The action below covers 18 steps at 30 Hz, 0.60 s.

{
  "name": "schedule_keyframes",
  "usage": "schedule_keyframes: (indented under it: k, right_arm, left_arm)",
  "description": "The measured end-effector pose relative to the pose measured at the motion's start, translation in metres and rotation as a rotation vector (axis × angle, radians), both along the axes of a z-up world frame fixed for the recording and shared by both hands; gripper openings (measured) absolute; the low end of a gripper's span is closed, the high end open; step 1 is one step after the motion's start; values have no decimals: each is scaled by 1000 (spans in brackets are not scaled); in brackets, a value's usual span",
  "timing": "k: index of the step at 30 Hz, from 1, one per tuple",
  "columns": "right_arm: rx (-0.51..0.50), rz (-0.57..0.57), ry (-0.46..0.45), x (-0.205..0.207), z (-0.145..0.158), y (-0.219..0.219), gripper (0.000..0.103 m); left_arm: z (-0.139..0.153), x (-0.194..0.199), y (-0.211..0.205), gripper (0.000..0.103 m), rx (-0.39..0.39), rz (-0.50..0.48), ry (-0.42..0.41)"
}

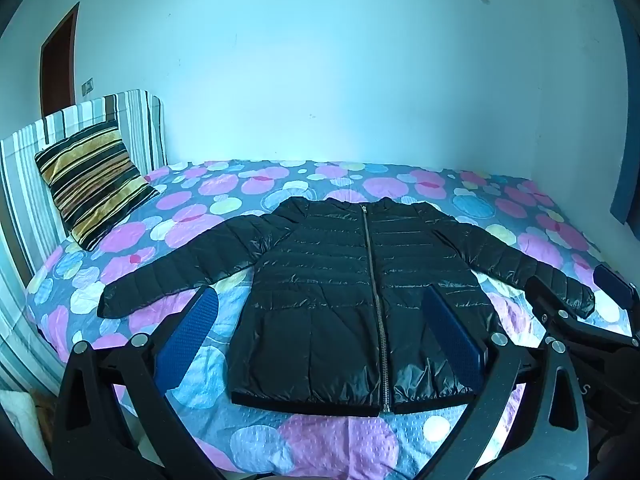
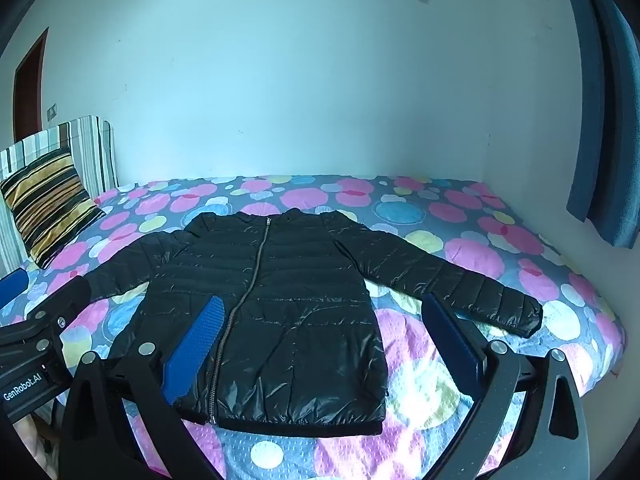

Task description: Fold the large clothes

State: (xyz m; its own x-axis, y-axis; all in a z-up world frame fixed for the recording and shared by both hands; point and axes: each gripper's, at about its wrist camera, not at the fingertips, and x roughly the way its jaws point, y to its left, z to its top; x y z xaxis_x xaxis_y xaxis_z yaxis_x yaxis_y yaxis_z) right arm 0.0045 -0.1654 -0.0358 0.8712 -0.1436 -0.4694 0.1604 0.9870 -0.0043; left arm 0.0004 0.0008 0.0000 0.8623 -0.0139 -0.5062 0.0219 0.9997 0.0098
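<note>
A shiny black puffer jacket point(image 1: 340, 280) point(image 2: 280, 320) lies flat on the bed, front up and zipped, both sleeves spread out to the sides. My left gripper point(image 1: 320, 308) hangs above the near bed edge, jaws wide open with nothing between the blue pads point(image 1: 188, 344). My right gripper point(image 2: 320, 312) hovers the same way over the jacket's lower half, open and empty. The right gripper point(image 1: 580, 312) also shows at the right edge of the left wrist view, and the left gripper point(image 2: 28, 320) at the left edge of the right wrist view.
The bed point(image 1: 340, 444) has a sheet with pink, blue and yellow circles. A striped pillow point(image 1: 94, 184) leans on the striped headboard point(image 1: 24, 184) at the left. A plain wall runs behind, a blue curtain point(image 2: 608, 120) hangs at the right, and a door point(image 1: 58, 64) stands far left.
</note>
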Motion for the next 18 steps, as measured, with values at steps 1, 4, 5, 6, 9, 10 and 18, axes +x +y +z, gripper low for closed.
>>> schedule_keyframes:
  k: [1,4,5,6,9,10,18]
  right_arm:
    - [1,0,1,0,0,0,98]
    - [3,0,3,1,1,-3,98]
    - [3,0,3,-1,0,-2,98]
    - [4,0,4,-1,0,-3,98]
    - [-11,4,-2,0,0,1,98]
    - [-10,5,-3,0,0,2,98]
    - [-9,5,-2,0,0,1,98]
  left_arm:
    - [0,0,0,101,2,4,3]
    - [0,0,0,101,11,5,-3]
    - [0,0,0,101,11,6,-4]
    - [0,0,0,101,11,6,-4]
    - [0,-1,-1,101,14,6,-5]
    - [-2,0,-1,101,16,4,-3]
    - [-9,1,5,101,14,6,-2]
